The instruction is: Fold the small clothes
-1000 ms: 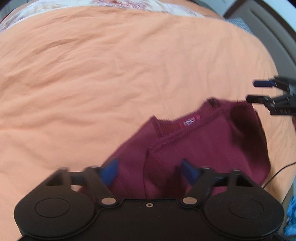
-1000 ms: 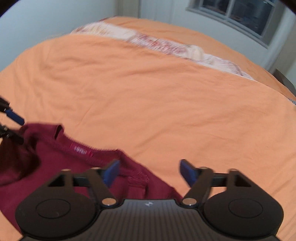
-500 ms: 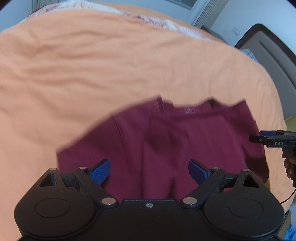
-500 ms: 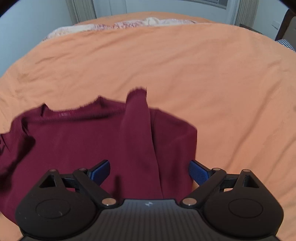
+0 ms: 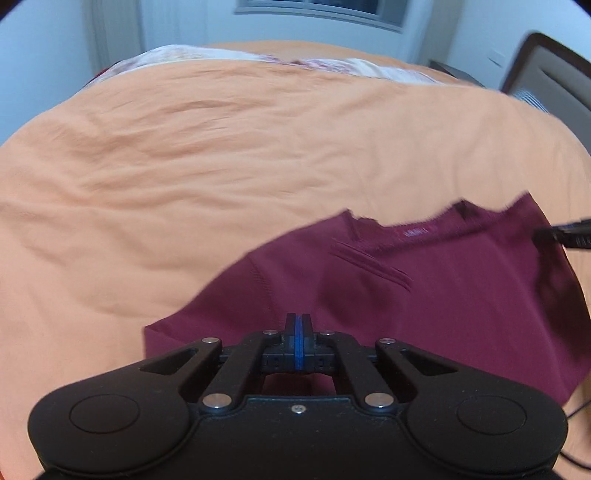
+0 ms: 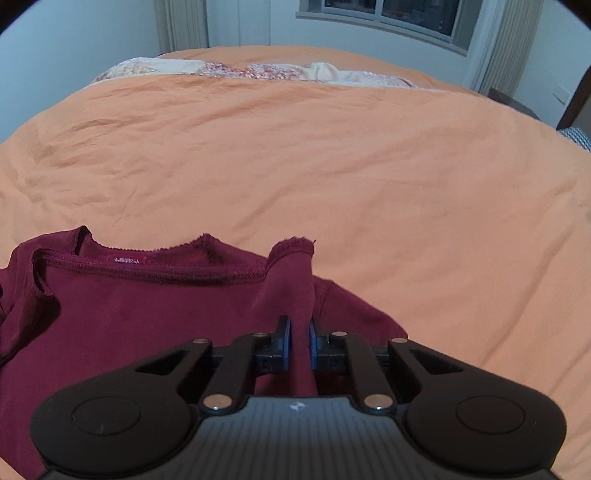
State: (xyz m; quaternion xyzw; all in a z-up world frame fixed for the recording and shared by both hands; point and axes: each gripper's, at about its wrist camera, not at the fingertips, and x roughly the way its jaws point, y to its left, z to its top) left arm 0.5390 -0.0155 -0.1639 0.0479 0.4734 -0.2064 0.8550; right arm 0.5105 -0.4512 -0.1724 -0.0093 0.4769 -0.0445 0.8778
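A maroon shirt (image 5: pixel 424 295) lies on the orange bed cover (image 5: pixel 221 166), neckline and red label (image 6: pixel 127 260) facing away from me. My left gripper (image 5: pixel 299 325) is shut at the shirt's near edge, blue pads pressed flush, with cloth running right up to them. In the right wrist view, the shirt (image 6: pixel 147 314) has one sleeve (image 6: pixel 291 266) folded up over the body. My right gripper (image 6: pixel 300 343) is shut on that sleeve, with a ridge of cloth between its pads. The right gripper's tip (image 5: pixel 565 236) also shows at the left view's right edge.
Wrinkled orange bed cover (image 6: pixel 369 166) stretches far beyond the shirt. Patterned bedding (image 6: pixel 258 70) lies along the far edge under a window (image 6: pixel 388 11). A dark headboard (image 5: pixel 554 70) stands at the right. A thin cable (image 5: pixel 576 410) hangs at the lower right.
Both grippers were open half a second ago and are now shut on the shirt. Both have come down closer to the cloth, the right one over the upturned sleeve.
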